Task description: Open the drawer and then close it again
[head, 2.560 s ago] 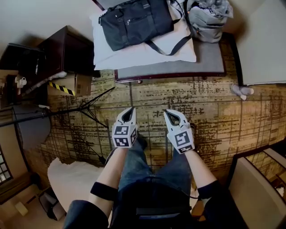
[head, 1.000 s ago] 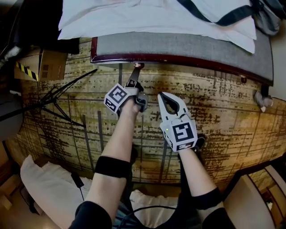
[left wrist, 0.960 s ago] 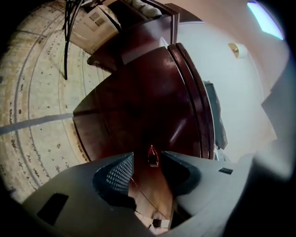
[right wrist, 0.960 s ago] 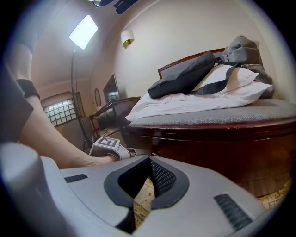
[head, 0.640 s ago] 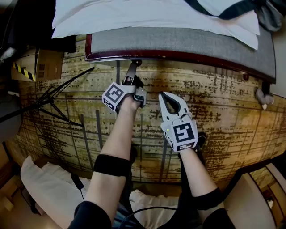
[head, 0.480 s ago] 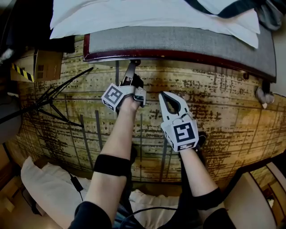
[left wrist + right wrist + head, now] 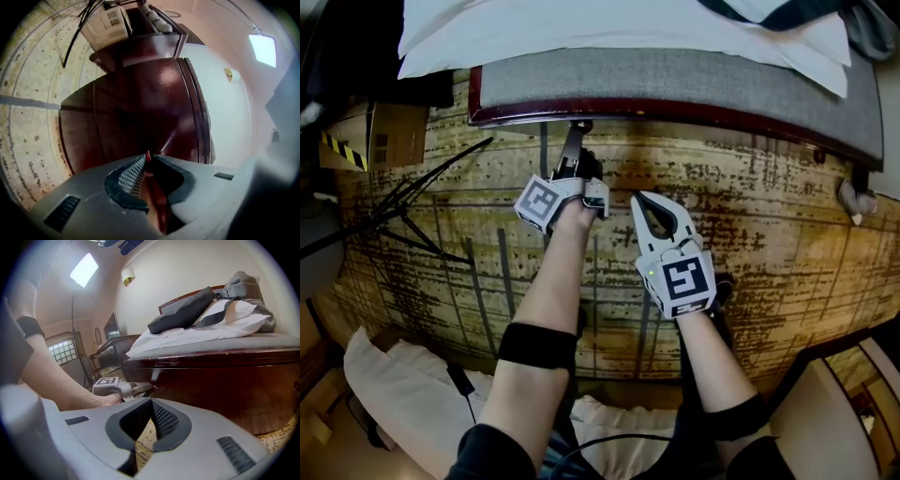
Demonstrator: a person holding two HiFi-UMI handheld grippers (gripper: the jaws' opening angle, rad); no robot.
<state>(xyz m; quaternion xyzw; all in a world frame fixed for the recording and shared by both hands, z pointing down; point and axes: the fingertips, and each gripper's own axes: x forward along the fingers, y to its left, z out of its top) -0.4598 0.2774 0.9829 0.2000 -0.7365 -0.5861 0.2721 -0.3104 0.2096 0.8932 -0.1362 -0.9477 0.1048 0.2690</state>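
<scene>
left gripper [image 7: 147,159]: jaws have just been closing. now nearly together, clenched on a small red-brown drawer pull [image 7: 147,155] pinched at the very tips.
left gripper, aim: close to level, tips right up against the drawer front [image 7: 131,117].
right gripper [image 7: 151,403]: jaws pressed together, nothing between them. it hangs over the carpet [image 7: 769,225], apart from the bed base [image 7: 675,112], touching nothing.
head view only: both forearms from above. left gripper's tips are tucked just under the base's rim, with the right gripper beside it and further back. tripod legs [image 7: 412,202] and a cardboard box [image 7: 394,136] are off to the left, white pillow [image 7: 581,28] on the bed.
left gripper view only: the pinch itself, close up, and the seams in the wood around it.
right gripper view only: the left gripper side-on, its tips meeting the wood. a dark bag [image 7: 187,310] and a grey bag [image 7: 243,287] lie on the bedding, and a wall lamp [image 7: 126,275] is above.
drawer, place: low in the side of the bed base, just above the carpet, under the grey mattress edge.
drawer, look: dark glossy red-brown wood with a pale sheen. front looks flush with the panels beside it, as far as the wide-angle view lets me tell.
</scene>
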